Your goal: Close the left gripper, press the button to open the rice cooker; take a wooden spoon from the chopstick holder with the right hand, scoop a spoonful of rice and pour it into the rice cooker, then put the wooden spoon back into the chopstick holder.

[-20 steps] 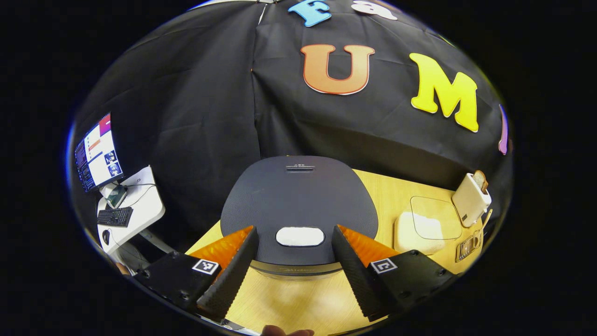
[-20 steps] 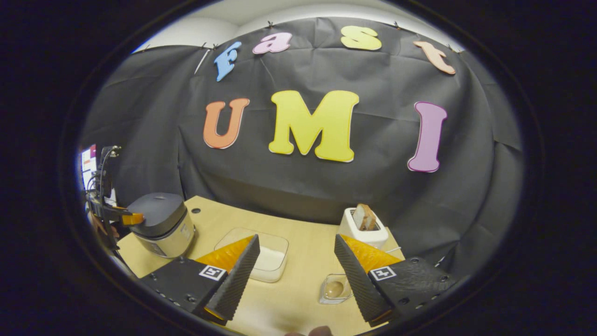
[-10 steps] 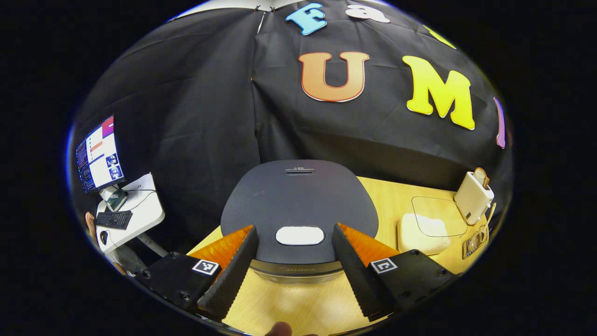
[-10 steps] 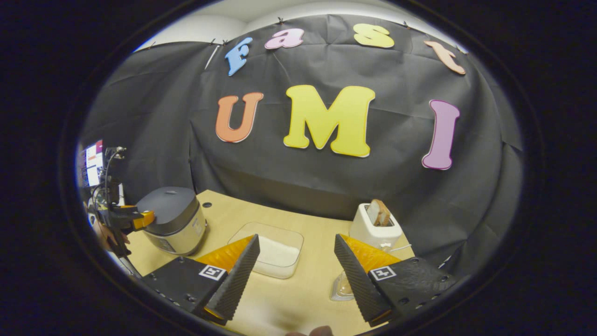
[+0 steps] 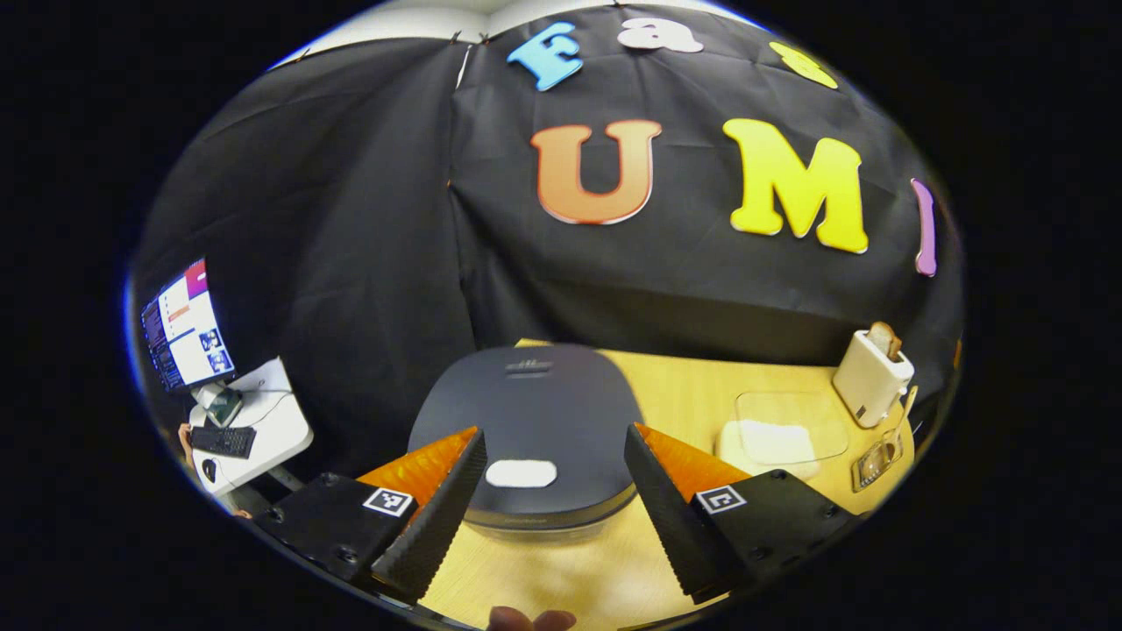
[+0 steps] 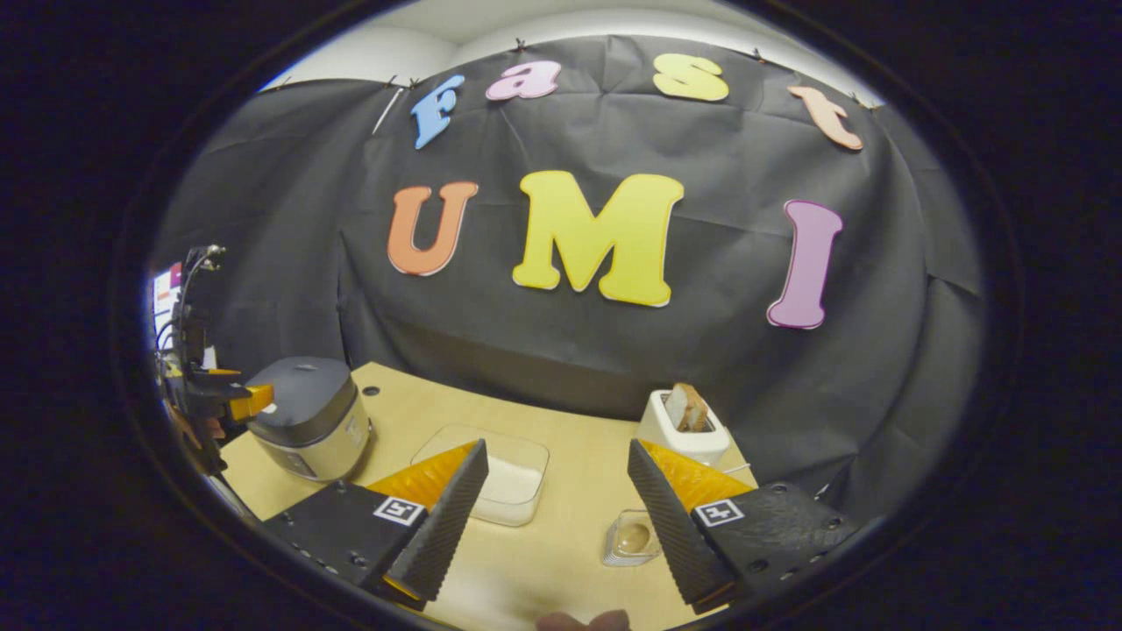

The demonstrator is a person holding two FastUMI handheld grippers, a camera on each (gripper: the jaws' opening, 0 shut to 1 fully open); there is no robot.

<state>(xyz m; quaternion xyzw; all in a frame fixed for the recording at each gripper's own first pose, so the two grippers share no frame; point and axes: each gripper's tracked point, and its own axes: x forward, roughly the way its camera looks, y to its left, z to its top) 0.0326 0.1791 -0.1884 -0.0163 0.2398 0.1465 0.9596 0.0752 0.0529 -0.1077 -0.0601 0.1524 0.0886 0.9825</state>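
The rice cooker has a dark lid, which is down, and a pale oval button at its near edge. My left gripper hovers open just in front of and above the button, one finger on each side of it. My right gripper is open and holds nothing above the wooden table. Beyond its right finger, a clear chopstick holder holds a brown wooden spoon. A clear box of white rice lies beyond its left finger. In the right gripper view, the rice cooker stands far left with the left gripper at its lid.
A white toaster with a slice of bread stands at the back right of the table. Off the table's left edge, a side desk carries a monitor and keyboard. The rice box, toaster and chopstick holder lie right of the cooker.
The left gripper has drawn back from the cooker, whose lid and button now look smaller and lower. The right gripper view swung slightly. Both grippers stay open.
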